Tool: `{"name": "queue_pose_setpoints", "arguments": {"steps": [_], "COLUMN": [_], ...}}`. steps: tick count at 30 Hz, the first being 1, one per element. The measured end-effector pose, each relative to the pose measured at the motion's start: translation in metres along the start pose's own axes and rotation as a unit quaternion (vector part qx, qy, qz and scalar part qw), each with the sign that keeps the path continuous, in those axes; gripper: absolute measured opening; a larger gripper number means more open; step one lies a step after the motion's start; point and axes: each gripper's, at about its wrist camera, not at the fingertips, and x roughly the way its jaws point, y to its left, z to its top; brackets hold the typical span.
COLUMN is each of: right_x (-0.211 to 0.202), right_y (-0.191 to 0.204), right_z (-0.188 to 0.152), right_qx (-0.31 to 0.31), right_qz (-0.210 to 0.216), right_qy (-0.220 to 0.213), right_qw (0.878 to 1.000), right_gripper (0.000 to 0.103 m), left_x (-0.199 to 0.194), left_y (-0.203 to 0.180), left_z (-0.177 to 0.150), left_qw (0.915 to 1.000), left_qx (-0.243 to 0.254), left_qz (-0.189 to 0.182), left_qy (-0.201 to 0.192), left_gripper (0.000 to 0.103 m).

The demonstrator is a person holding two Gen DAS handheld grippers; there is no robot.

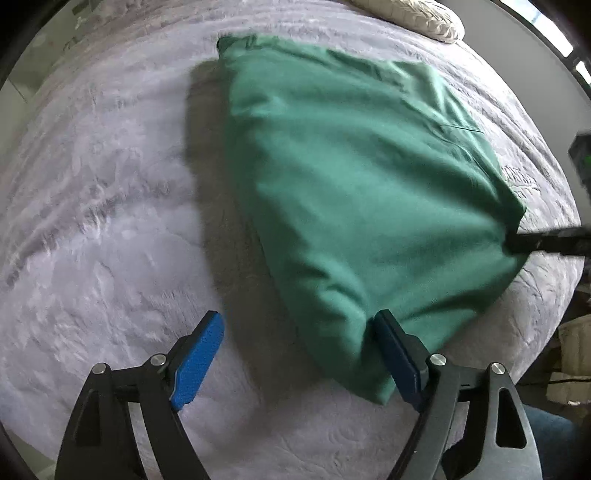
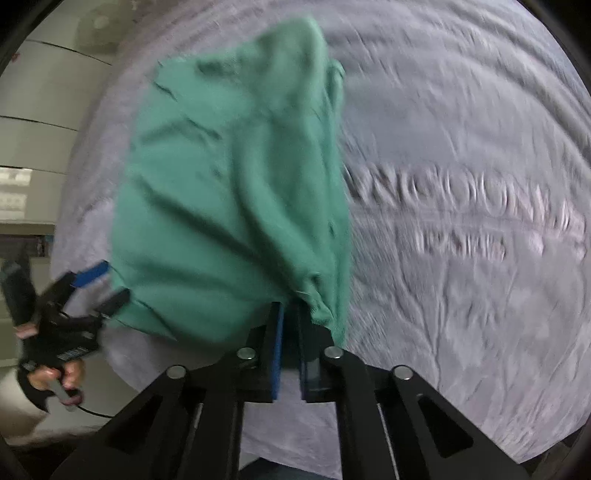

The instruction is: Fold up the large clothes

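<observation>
My right gripper (image 2: pixel 290 314) has its fingers (image 2: pixel 277 332) closed on a bunched corner of the green garment (image 2: pixel 229 192), and I hold that corner up off the bed (image 2: pixel 461 166) so the cloth hangs in a slope rather than dragging across the fuzzy grey cover. From the left wrist view the same garment (image 1: pixel 351 184) stretches from the far side of the bed (image 1: pixel 92 221) toward me, its right corner pulled taut to a point where my right gripper (image 1: pixel 517 243) pinches it, which is why the fabric fans out in long creases from that spot.

My left gripper (image 1: pixel 299 350) stands wide apart, gripping nothing: one blue finger (image 1: pixel 199 362) sits over bare cover, the other just at the near edge of the garment. The right wrist view shows this too, my left gripper (image 2: pixel 99 284) beside the cloth's lower corner, though the blur leaves me unsure whether a pad brushes the hem. I judge the left side is free so the near edge can settle while the right keeps tension. A cream pillow (image 1: pixel 417 18) lies at the far end of the bed, well apart from the garment.
</observation>
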Motion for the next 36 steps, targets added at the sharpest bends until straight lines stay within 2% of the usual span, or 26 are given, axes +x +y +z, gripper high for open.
{"name": "queue_pose_setpoints", "arguments": {"steps": [4,9,10,11,14,17,21,23,26,28,30,31,32,33,34,35,36], "right_x": [0.011,-0.004,-0.015,-0.026,-0.056,-0.060,-0.037,-0.025,-0.035,-0.052,-0.061,-0.063,-0.059,-0.053,-0.047,-0.044,-0.038], "right_y": [-0.019,-0.035,-0.037,-0.036,-0.029,-0.022,-0.023,-0.038,-0.044,-0.043,-0.038,-0.037,-0.036,-0.034,-0.034,-0.036,-0.038], "right_z": [-0.013,-0.020,-0.021,-0.021,-0.016,-0.007,0.003,0.001,-0.009,-0.013,-0.010,-0.006,0.000,0.006,0.011,0.015,0.016], "right_qx": [0.058,0.091,0.090,0.084,0.068,0.069,0.098,0.132,0.131,0.112,0.093,0.084,0.080,0.079,0.081,0.087,0.099], "right_qz": [0.031,0.050,0.051,0.053,0.053,0.049,0.025,0.015,0.035,0.058,0.053,0.049,0.050,0.057,0.067,0.070,0.068], "right_qy": [-0.003,0.002,-0.004,-0.013,-0.045,-0.058,-0.041,-0.019,-0.020,-0.036,-0.054,-0.066,-0.063,-0.055,-0.048,-0.043,-0.041], "right_qw": [0.998,0.995,0.995,0.995,0.995,0.995,0.994,0.991,0.991,0.991,0.993,0.993,0.994,0.994,0.993,0.993,0.992], "right_gripper": [0.002,0.000,0.000,0.005,0.005,0.005,0.005,0.005,0.005,0.016,0.066,0.066,0.062,0.043,0.030,0.010,0.010], "left_x": [0.006,0.005,0.003,0.003,0.002,0.002,0.001,0.001,0.000,0.000,0.000,0.000,0.000,0.000,-0.001,-0.001,-0.002], "left_y": [0.004,0.007,0.007,0.007,0.009,0.010,0.012,0.009,0.009,0.009,0.010,0.011,0.012,0.012,0.013,0.013,0.013], "left_z": [-0.009,-0.013,-0.014,-0.013,-0.014,-0.015,-0.015,-0.014,-0.012,-0.011,-0.010,-0.010,-0.010,-0.009,-0.009,-0.009,-0.009], "left_qw": [0.9999,0.9996,0.9997,0.9997,0.9996,0.9994,0.9994,0.9994,0.9995,0.9994,0.9994,0.9994,0.9993,0.9992,0.9992,0.9991,0.9990], "left_qx": [-0.015,-0.027,-0.025,-0.024,-0.027,-0.033,-0.035,-0.033,-0.031,-0.033,-0.035,-0.035,-0.037,-0.039,-0.041,-0.043,-0.044], "left_qz": [-0.006,-0.007,-0.004,-0.003,-0.002,-0.004,-0.006,-0.002,0.001,-0.001,-0.003,-0.004,-0.005,-0.005,-0.005,-0.005,-0.005], "left_qy": [-0.002,-0.003,-0.005,-0.005,-0.006,-0.005,-0.003,-0.002,-0.003,-0.002,0.000,0.001,0.002,0.003,0.004,0.005,0.005], "left_gripper": [0.085,0.085,0.085,0.085,0.085,0.085,0.085,0.085,0.085,0.085,0.085,0.085,0.085,0.085,0.085,0.085,0.085]}}
